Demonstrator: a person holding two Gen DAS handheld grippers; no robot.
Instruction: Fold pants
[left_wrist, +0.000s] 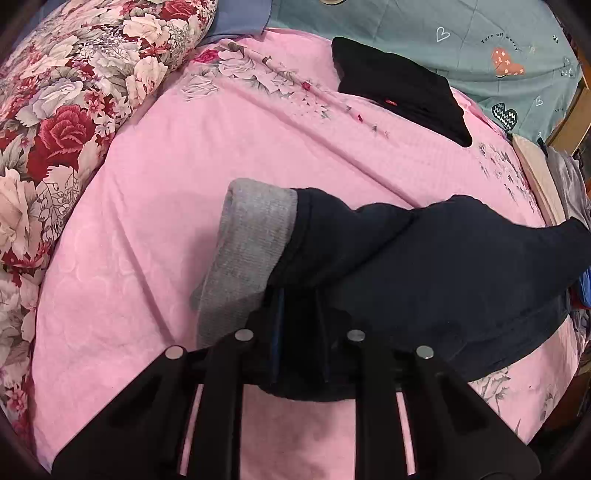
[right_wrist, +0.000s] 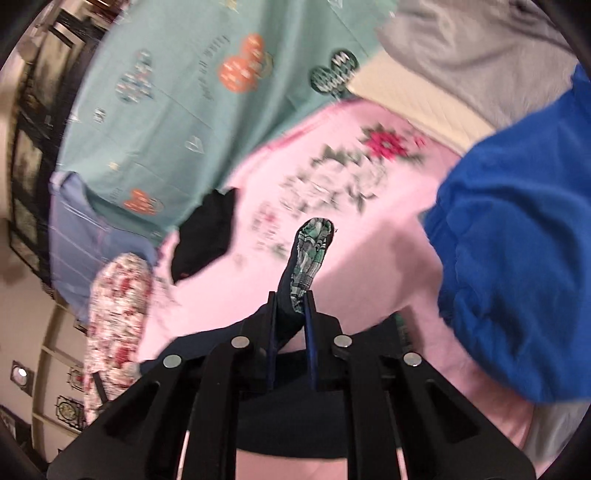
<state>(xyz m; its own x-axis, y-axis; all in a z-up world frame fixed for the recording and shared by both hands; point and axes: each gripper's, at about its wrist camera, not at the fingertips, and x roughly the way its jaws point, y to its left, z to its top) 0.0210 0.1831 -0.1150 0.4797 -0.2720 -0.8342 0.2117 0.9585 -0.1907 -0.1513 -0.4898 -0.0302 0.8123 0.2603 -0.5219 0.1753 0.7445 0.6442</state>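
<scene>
The dark navy pants (left_wrist: 424, 266) hang above the pink bedsheet (left_wrist: 166, 206), with a grey ribbed cuff (left_wrist: 247, 243) turned toward me. My left gripper (left_wrist: 299, 295) is shut on the pants just beside the cuff. In the right wrist view my right gripper (right_wrist: 291, 299) is shut on another part of the pants (right_wrist: 288, 317), where a green plaid lining (right_wrist: 312, 251) sticks up between the fingers. The rest of the pants droops below the gripper. The right view is motion-blurred.
A folded black garment (left_wrist: 402, 88) lies at the far side of the bed; it also shows in the right view (right_wrist: 207, 236). A floral pillow (left_wrist: 66, 110) sits left, a teal quilt (left_wrist: 480, 44) behind. A blue garment (right_wrist: 517, 258) lies at the right.
</scene>
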